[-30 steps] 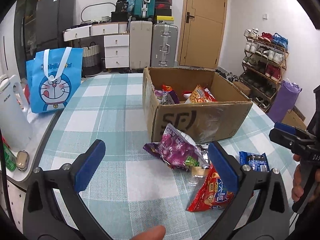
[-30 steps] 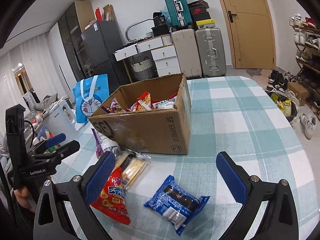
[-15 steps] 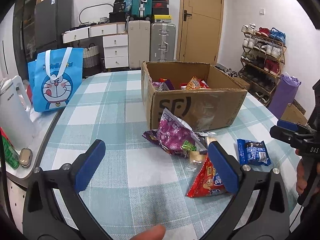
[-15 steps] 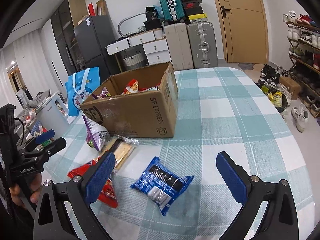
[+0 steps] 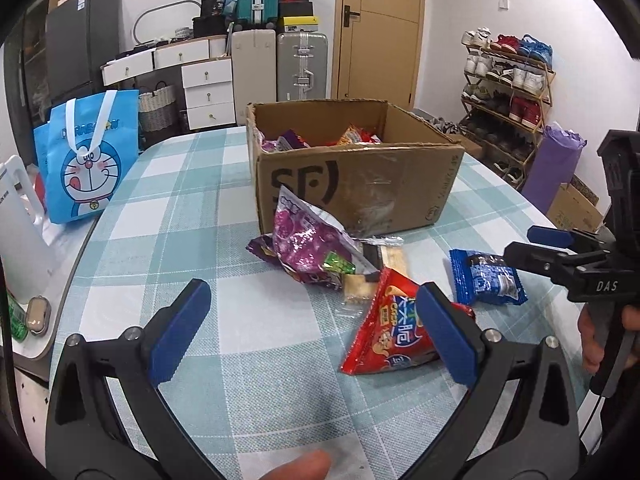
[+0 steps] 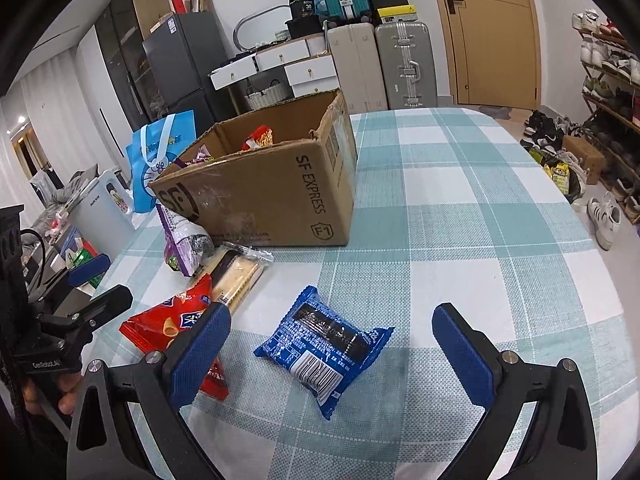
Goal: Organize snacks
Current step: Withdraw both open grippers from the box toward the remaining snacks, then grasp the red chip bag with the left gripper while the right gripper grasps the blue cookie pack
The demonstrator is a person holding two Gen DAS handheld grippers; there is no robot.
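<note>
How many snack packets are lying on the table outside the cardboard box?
4, all in front of the brown cardboard box: a purple bag against it, a clear cracker pack, a red chip bag, a blue cookie packet. Others may lie hidden underneath.

You get bright, even indoor light in both views — shadows under the snack packets stay soft and faint. Fisheye bending curves the door and walls, and black vignette fills the corners. The clear tape on the brown cardboard box (image 5: pixel 352 184) shows mild glare.
</note>
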